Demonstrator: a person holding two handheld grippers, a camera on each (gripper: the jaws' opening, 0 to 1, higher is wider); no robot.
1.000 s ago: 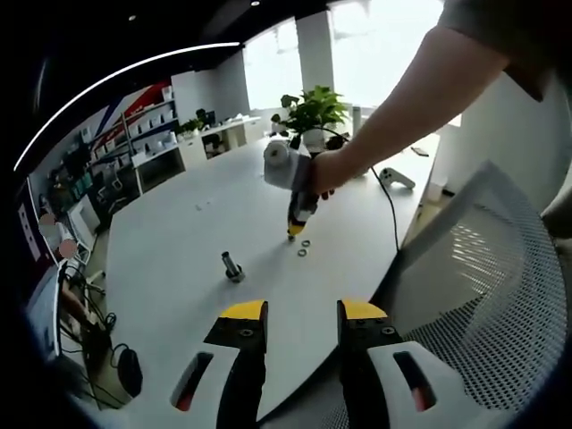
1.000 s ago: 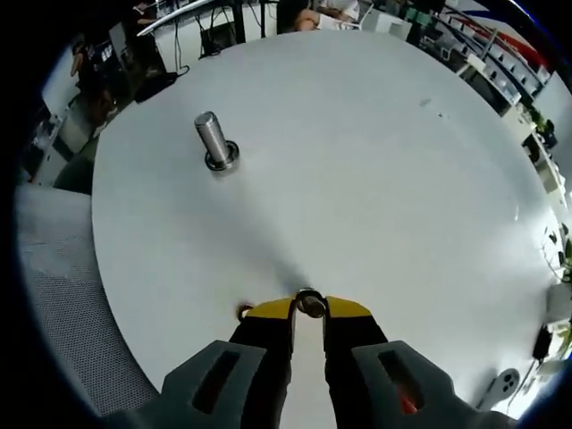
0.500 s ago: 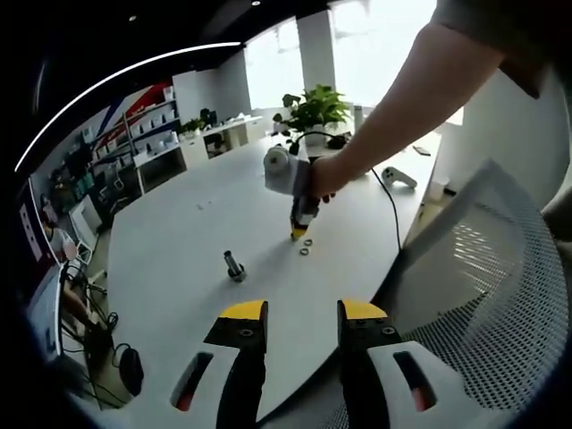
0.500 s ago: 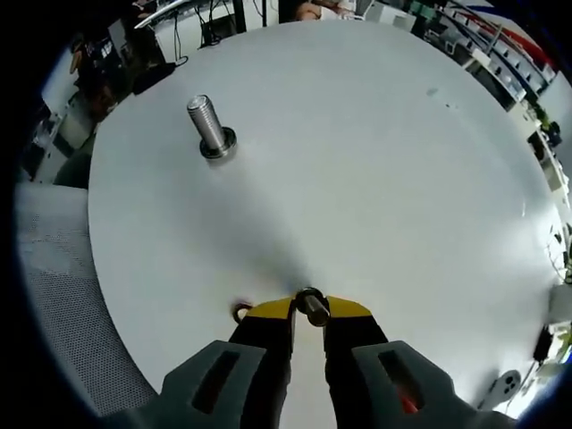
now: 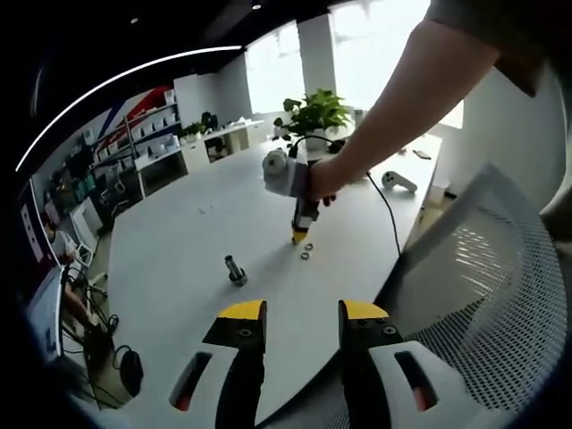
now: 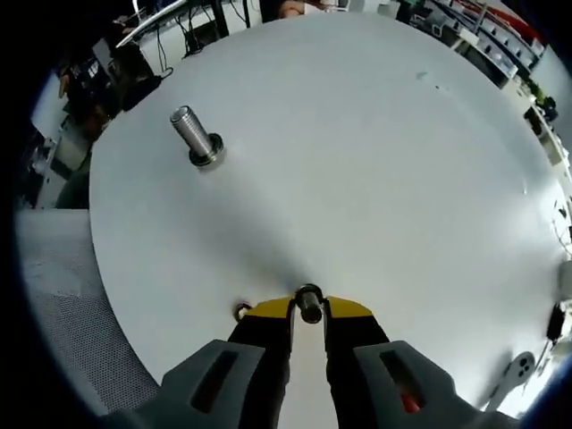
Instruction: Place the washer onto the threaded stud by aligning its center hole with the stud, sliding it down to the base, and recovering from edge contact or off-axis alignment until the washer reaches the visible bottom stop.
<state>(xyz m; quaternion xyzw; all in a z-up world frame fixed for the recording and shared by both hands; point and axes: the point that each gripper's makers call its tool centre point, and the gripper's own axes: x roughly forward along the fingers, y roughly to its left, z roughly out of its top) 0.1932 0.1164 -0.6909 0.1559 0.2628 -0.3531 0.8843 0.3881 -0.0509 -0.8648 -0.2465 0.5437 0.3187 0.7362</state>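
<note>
My right tool (image 6: 308, 310) has its jaws drawn narrow around the washer (image 6: 309, 302), which sits pinched at the yellow tips and appears lifted off the white surface (image 6: 384, 170). I judge the pickup done and the rest of the job not yet begun: the threaded stud (image 6: 194, 137) stands on its round base well apart from the washer, up and to the left of it in the right gripper view, and nothing rides on its shaft. What is left, as I read it, is to carry the washer over the stud, line its hole up with the top, let it slide down the threads to the base, and correct any catching on the edge. In the left gripper view the right tool (image 5: 299, 234) hangs over the surface beyond the stud (image 5: 235, 269), with two spare rings (image 5: 307, 251) lying just beside its tip. My left tool (image 5: 293, 313) has its jaws wide and grips nothing, near my side of the stud. I can read no brand, label or writing on the stud, the washer or the tools.
</note>
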